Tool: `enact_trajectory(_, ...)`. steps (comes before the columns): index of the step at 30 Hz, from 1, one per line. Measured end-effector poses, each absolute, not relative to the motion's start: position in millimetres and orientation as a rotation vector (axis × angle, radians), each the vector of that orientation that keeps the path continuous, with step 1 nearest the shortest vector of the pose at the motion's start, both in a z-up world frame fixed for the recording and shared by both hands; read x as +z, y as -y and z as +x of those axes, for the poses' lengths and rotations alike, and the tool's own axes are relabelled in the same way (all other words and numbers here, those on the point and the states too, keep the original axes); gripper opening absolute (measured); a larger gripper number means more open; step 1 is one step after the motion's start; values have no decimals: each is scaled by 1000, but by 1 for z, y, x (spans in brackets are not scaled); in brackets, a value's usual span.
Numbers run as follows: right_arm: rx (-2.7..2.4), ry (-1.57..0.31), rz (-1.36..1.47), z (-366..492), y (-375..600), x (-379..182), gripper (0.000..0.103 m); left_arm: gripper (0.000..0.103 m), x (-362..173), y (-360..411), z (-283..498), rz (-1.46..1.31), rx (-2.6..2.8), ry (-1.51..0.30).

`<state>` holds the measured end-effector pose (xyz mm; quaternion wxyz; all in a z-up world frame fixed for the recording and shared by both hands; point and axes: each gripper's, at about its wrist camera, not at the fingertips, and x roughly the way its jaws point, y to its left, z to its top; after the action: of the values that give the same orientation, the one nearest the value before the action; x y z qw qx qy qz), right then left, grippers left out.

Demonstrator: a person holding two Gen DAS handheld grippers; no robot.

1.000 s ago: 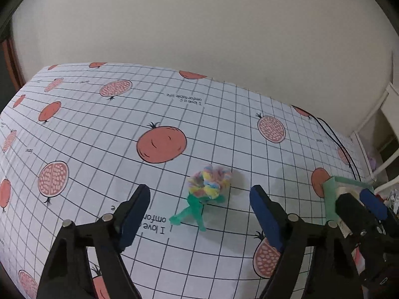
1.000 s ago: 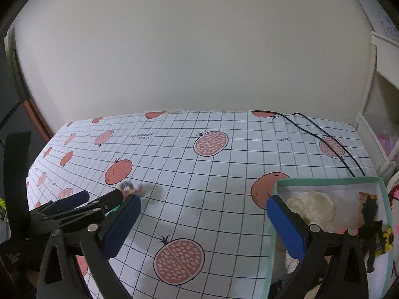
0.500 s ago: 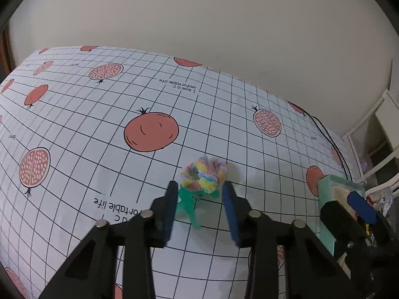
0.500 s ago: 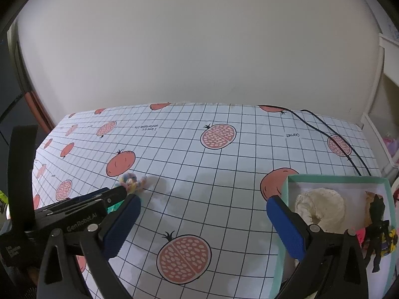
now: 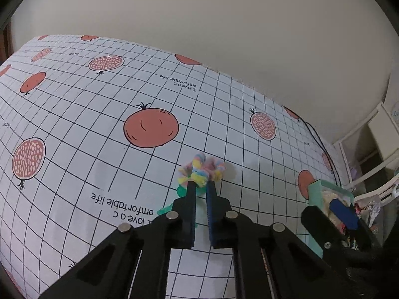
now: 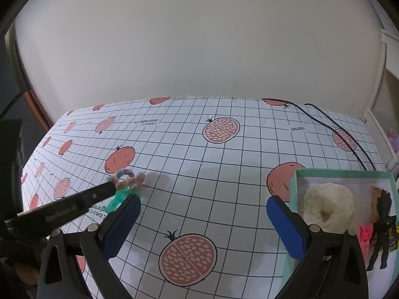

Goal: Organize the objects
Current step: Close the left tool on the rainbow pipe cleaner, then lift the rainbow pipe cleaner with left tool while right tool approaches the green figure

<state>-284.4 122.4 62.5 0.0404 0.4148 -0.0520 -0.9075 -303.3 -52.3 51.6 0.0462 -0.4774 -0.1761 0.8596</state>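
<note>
A flower of pastel pipe-cleaner loops on a green stem [image 5: 202,168] lies on the pomegranate-print tablecloth [image 5: 99,124]. My left gripper [image 5: 201,185] is shut on it, its pads pinching the base of the bloom where the stem begins. In the right wrist view the flower [image 6: 128,178] shows at the tip of the left gripper [image 6: 117,188]. My right gripper [image 6: 204,206] stands open above the cloth with nothing between its fingers. Its right finger is beside a mint-green box [image 6: 341,173].
The box holds a cream fluffy ring [image 6: 326,206], a black toy figure [image 6: 384,224] and a pink piece [image 6: 365,236]. A black cable [image 6: 334,124] runs across the far right of the cloth. White shelving [image 5: 374,154] stands past the table's right edge.
The left jaws have gone from wide open to shut on the flower's base, and the left gripper has tilted slightly. The right gripper has stayed where it was, open.
</note>
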Motion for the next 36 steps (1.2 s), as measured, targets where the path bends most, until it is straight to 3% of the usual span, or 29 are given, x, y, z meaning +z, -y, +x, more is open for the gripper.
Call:
enact_trajectory(20, -2732, -10, 1331, -303, -74, 41, 102, 6, 55, 92, -301, -1377, 2545, 795)
enact_trajectory(23, -2730, -20, 1330, -305, -75, 41, 102, 12, 53, 88, -304, -1377, 2529, 798)
enact_trajectory(25, -2728, -36, 1327, -307, -75, 40, 102, 29, 53, 86, -306, -1361, 2523, 798)
enact_trajectory(27, -2729, -48, 1328, -308, -75, 39, 102, 35, 54, 85, -307, -1343, 2525, 794)
enact_trajectory(36, -2721, -91, 1340, -310, -80, 31, 102, 36, 42, 66, -317, -1368, 2531, 698)
